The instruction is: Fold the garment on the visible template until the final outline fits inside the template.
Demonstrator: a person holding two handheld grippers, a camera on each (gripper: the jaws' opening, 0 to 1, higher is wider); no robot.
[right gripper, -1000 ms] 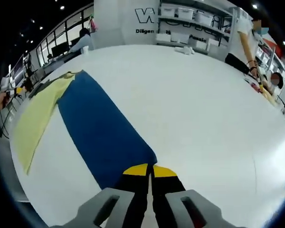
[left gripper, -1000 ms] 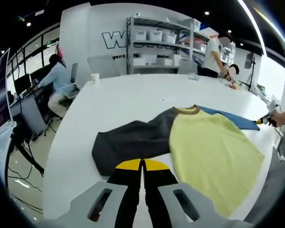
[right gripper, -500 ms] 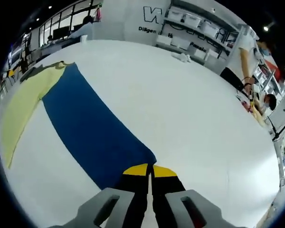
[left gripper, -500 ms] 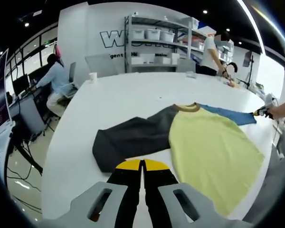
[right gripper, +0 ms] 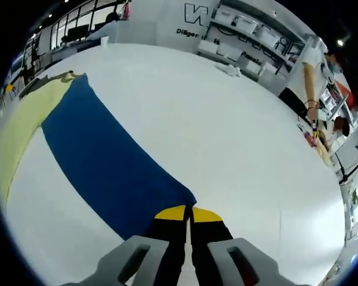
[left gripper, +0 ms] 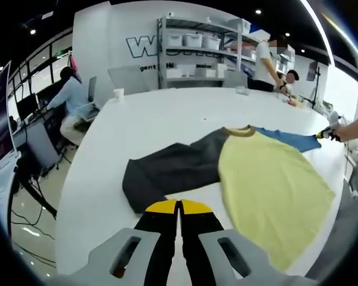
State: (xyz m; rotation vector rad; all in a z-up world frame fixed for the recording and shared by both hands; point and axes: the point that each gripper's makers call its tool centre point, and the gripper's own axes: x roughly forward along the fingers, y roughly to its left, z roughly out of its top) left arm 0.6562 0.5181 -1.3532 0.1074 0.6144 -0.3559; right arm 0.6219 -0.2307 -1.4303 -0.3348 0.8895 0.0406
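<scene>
A shirt lies flat on the white table (left gripper: pixel 161 122), with a yellow body (left gripper: pixel 268 187), a tan collar (left gripper: pixel 238 131), a dark grey sleeve (left gripper: pixel 170 173) and a blue sleeve (left gripper: pixel 286 139). My left gripper (left gripper: pixel 179 206) is shut on the near edge of the dark grey sleeve by its cuff. My right gripper (right gripper: pixel 188 213) is shut on the end of the blue sleeve (right gripper: pixel 104 164), which runs away taut to the yellow body (right gripper: pixel 18 128). In the left gripper view the right gripper (left gripper: pixel 326 134), held by a hand, sits at the blue sleeve's far tip.
A white cup (left gripper: pixel 118 93) stands at the table's far end. A seated person (left gripper: pixel 71 98) and desks are beyond the left table edge. Shelves with bins (left gripper: pixel 197 56) and standing people (left gripper: pixel 265 62) are at the back. A white cloth (right gripper: pixel 230 70) lies far across the table.
The shirt has slid slightly toward the right gripper's side and the blue sleeve lies straighter. The right view has swung. Both grippers keep their hold.
</scene>
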